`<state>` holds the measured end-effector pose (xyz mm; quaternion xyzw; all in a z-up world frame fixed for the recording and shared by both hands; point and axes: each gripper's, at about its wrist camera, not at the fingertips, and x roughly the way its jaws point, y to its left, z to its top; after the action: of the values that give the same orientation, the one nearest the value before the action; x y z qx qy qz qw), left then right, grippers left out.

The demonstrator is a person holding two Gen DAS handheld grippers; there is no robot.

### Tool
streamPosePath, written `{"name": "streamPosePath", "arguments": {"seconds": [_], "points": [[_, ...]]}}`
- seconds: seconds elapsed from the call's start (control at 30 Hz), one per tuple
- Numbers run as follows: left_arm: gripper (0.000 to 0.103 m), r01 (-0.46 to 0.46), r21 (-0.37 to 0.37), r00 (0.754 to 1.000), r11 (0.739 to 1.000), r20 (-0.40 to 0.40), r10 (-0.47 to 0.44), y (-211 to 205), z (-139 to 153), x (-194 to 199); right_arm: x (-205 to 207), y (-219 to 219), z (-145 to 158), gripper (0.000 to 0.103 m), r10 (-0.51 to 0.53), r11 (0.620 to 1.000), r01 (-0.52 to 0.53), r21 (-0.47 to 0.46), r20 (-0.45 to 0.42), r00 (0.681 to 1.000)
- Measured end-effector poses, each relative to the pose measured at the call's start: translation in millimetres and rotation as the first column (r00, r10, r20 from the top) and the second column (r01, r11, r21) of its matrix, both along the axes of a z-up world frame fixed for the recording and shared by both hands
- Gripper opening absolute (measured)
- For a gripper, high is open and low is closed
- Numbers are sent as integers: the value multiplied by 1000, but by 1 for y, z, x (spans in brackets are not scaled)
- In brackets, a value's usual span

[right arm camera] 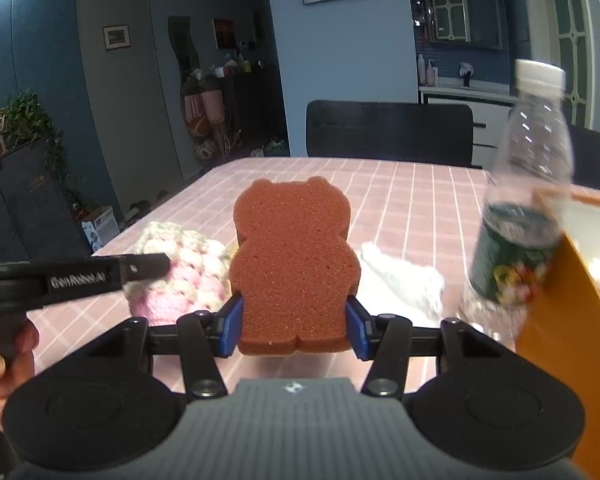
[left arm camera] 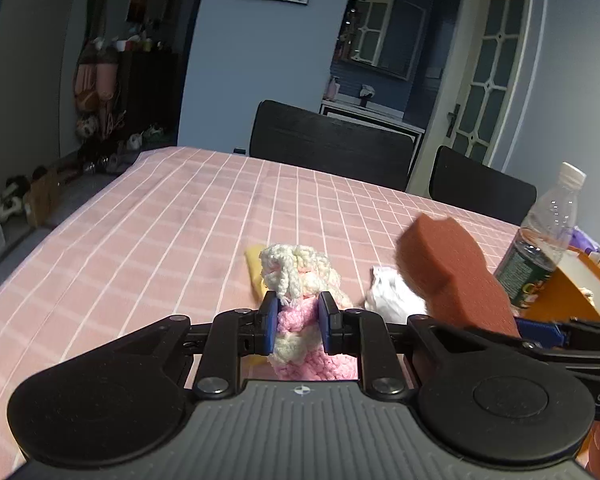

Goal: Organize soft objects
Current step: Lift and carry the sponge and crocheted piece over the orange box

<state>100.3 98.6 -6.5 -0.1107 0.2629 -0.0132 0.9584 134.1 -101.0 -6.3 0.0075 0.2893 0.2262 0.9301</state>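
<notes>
Currently, left to right. Left claw: closed on the pink-and-cream crochet piece, held low over the pink checked worktop; a yellow item lies behind it. White cloth: loose on the worktop. Right claw: closed on the brown bear-shaped sponge, lifted clear. Bottle and orange container: far right. Step, as judged: both soft items gripped, transport pending. Next move likely calls for carrying them rightward to the container, clearing the bottle.
</notes>
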Motion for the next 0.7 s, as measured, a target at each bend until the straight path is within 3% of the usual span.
{"name": "streamPosePath", "arguments": {"seconds": [0.43,0.6,0.7], "points": [[23,99,-75,992,992,79,-93,-13,16,-65,-70,-43,4,52,-24,1000,24,2,-44,999],[23,190,-105,975,976,136,-175,-31,30,-74,-93,-64,21,53,-38,999,39,36,-36,999],[23,252,-85,956,964,178,-234,-50,42,-77,-102,-80,36,53,-58,998,58,35,-19,998]]}}
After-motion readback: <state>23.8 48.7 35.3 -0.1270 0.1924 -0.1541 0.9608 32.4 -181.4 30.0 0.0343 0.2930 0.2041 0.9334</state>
